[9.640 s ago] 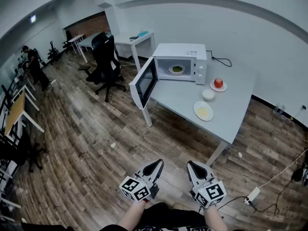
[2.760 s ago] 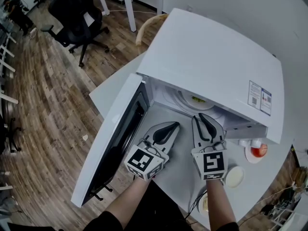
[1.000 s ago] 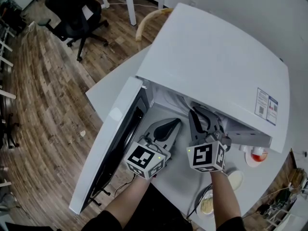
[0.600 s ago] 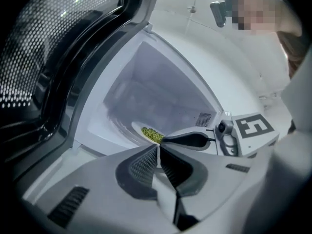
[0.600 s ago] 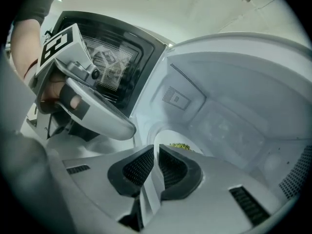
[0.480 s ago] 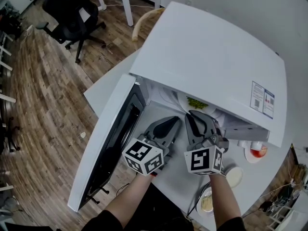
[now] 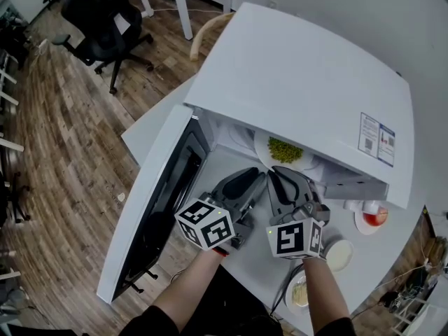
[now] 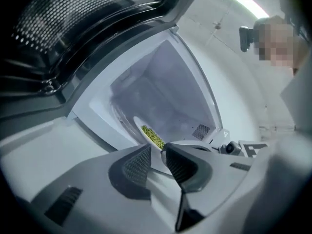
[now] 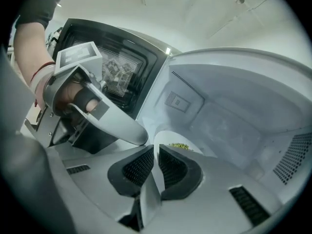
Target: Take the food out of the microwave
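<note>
The white microwave (image 7: 301,89) stands with its door (image 7: 157,208) swung open to the left. A white plate (image 7: 264,144) of green peas (image 7: 283,149) lies at the mouth of the cavity. My right gripper (image 7: 280,173) is shut on the plate's near rim, and the rim (image 9: 168,139) runs between its pads (image 9: 141,165). My left gripper (image 7: 256,178) is just left of it, rolled on its side. Its jaws are opening, and the plate (image 8: 145,129) shows in the gap at its tips (image 8: 157,155) with no pad pressing on it.
On the grey table (image 7: 150,135), right of the microwave, stand a saucer with a red fruit (image 7: 374,219), a small white bowl (image 7: 341,255) and a plate of yellow food (image 7: 299,294). An office chair (image 7: 105,19) stands on the wooden floor at far left.
The plate has slid from deep inside the cavity to its mouth in the right gripper. The left gripper has rolled, and its jaws have parted.
</note>
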The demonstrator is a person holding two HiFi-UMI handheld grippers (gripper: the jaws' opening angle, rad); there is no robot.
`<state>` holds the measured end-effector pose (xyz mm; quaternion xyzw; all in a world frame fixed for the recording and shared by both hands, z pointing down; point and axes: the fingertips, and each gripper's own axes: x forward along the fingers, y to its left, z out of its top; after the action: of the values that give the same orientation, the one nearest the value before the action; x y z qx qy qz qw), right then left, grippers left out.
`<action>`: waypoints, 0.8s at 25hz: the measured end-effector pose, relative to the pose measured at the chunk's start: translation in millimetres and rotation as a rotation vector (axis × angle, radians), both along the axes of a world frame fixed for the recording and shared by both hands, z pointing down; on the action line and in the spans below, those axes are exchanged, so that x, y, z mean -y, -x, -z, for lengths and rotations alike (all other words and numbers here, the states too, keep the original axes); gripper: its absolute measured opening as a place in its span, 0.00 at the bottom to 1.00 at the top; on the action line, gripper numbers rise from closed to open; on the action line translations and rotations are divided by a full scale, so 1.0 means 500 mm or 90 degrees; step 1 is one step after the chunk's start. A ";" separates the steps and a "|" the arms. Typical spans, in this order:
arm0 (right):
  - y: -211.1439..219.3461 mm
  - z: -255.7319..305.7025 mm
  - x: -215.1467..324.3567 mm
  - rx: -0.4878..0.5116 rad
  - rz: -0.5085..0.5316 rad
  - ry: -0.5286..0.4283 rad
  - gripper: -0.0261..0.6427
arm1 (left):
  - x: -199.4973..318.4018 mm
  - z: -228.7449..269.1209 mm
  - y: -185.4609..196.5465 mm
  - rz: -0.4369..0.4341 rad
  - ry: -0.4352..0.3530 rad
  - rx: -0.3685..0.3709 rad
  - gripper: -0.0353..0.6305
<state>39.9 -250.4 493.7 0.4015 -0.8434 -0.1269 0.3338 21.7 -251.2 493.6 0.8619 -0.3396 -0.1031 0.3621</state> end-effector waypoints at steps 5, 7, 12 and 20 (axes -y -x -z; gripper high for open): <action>0.000 0.004 -0.013 0.004 0.002 -0.003 0.12 | -0.004 0.000 0.001 0.004 0.029 -0.044 0.18; 0.000 0.006 -0.019 0.008 0.002 -0.003 0.12 | -0.006 0.000 0.000 0.006 0.039 -0.060 0.18; 0.002 0.007 -0.036 0.015 0.008 -0.006 0.12 | -0.007 0.001 -0.002 0.013 0.069 -0.122 0.18; 0.005 0.012 -0.059 0.024 0.024 -0.010 0.12 | -0.013 -0.005 -0.006 0.013 0.112 -0.195 0.18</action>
<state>37.2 -221.1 487.6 0.3905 -0.8558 -0.1326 0.3124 25.0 -244.5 496.0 0.7977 -0.2969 -0.2069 0.4824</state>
